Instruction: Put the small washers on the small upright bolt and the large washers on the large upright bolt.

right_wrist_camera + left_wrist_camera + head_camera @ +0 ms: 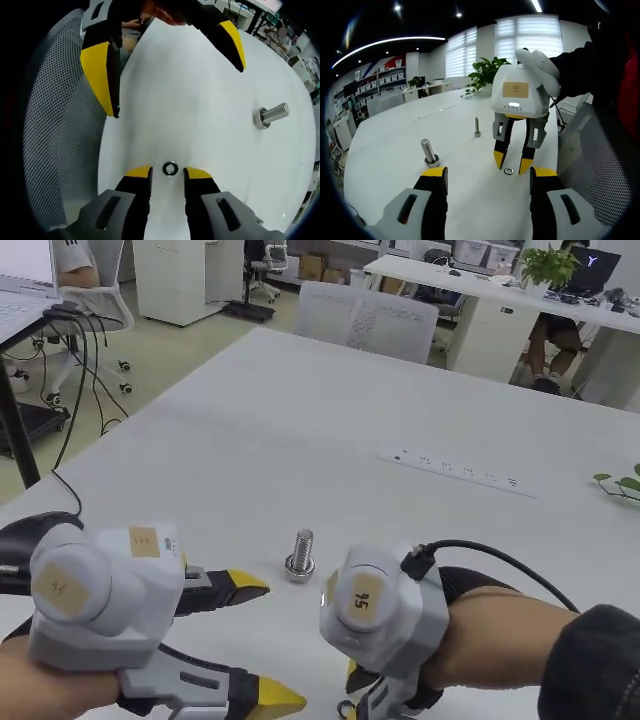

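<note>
Right gripper (168, 176): pointing down at the table (300, 420), jaws parted and straddling a washer (170, 168). It isn't squeezing yet, there's a gap showing on both sides.
Washer: lying flat on the white top close to the near edge, right in front of the person. Can't tell if it's a small or a large one tbh.
Left gripper (488, 173): hanging released just to the left, jaws spread wide, carrying nothing.
Big bolt (300, 554): standing upright a bit farther out, between the two grippers. Looks like it's already wearing something ring-shaped at its base.
Small bolt (477, 127): in the left gripper view it's standing thin and upright beyond the big one, well apart from it.
Step, I'm guessing: picking up that washer.
How I'd be doing it: keeping the tips down on the table, centring the ring between them, and closing slowly so it's getting pinched by its edge instead of skating off. A thin flat ring is probably going to be slippery. Then I'd be checking it against both bolts before lowering it on.
</note>
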`<act>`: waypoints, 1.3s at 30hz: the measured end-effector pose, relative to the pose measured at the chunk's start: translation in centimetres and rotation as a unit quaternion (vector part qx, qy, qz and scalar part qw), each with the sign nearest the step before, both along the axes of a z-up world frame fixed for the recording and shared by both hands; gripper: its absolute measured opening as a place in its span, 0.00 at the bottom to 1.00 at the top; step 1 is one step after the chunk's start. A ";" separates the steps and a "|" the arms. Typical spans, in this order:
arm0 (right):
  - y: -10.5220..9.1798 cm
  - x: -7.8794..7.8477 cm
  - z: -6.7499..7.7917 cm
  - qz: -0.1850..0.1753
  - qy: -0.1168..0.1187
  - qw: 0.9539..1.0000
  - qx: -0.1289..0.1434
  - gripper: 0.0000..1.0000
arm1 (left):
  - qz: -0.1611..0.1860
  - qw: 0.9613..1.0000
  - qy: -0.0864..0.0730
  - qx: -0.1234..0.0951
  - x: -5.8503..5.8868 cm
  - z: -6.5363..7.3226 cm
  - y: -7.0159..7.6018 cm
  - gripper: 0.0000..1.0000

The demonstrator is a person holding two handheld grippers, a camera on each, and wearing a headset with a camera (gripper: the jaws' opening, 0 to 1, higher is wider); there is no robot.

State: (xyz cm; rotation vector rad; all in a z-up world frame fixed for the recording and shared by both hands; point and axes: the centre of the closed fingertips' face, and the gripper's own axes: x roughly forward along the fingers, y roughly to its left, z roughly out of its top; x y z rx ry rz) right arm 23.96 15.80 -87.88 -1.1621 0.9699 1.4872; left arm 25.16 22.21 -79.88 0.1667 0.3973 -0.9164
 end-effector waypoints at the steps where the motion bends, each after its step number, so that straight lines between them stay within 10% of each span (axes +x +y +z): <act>1: 0.0 0.0 0.0 0.000 0.001 1.000 0.000 0.26 | 0.000 1.000 0.000 0.000 0.0 0.0 0.0 0.66; 39: 0.2 0.2 -0.1 0.023 -0.023 0.999 -0.010 0.15 | 0.001 1.000 -0.004 -0.007 0.0 0.1 0.0 0.65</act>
